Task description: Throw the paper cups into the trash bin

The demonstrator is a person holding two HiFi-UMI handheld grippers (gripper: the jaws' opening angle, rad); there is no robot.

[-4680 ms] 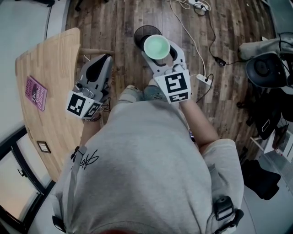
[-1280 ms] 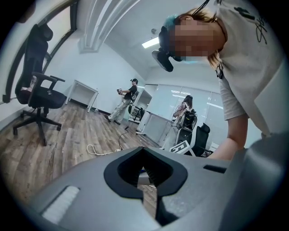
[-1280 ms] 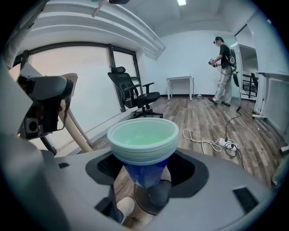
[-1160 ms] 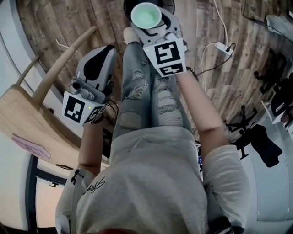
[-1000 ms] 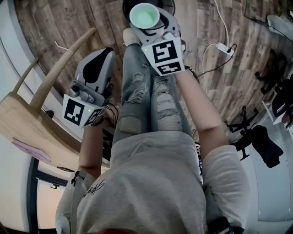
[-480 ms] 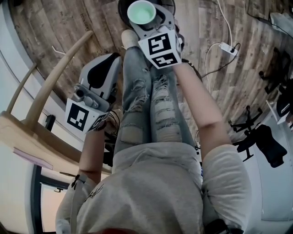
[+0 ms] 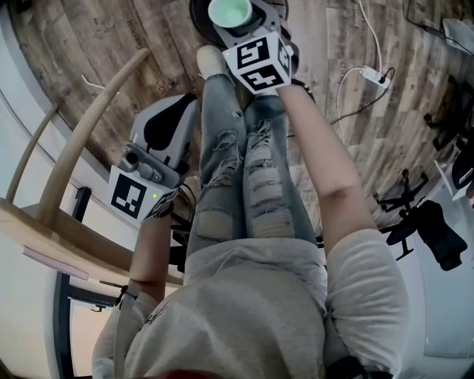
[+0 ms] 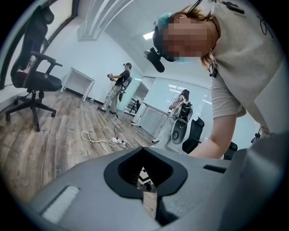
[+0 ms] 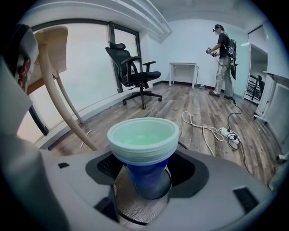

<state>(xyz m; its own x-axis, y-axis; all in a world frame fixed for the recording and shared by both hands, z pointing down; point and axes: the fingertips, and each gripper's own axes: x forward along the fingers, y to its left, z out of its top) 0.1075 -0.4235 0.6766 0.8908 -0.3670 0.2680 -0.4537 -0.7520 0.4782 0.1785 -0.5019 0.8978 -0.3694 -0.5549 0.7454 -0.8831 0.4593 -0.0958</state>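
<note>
Mint-green inside, blue outside: stack of paper cups (image 9: 143, 140), upright, clamped between jaws of right gripper (image 7: 238, 21). Wire-mesh trash bin (image 9: 131, 210) directly beneath cups and jaws, mouth up, on wood-plank floor (image 7: 96, 37). Left gripper (image 7: 174, 111): jaws closed together, nothing held, beside person's left leg, well back from right gripper and bin. Curved pale-wood table leg (image 7: 92, 104) just left of left gripper. White power strip (image 7: 368, 74) with cable on floor, right of right gripper.
</note>
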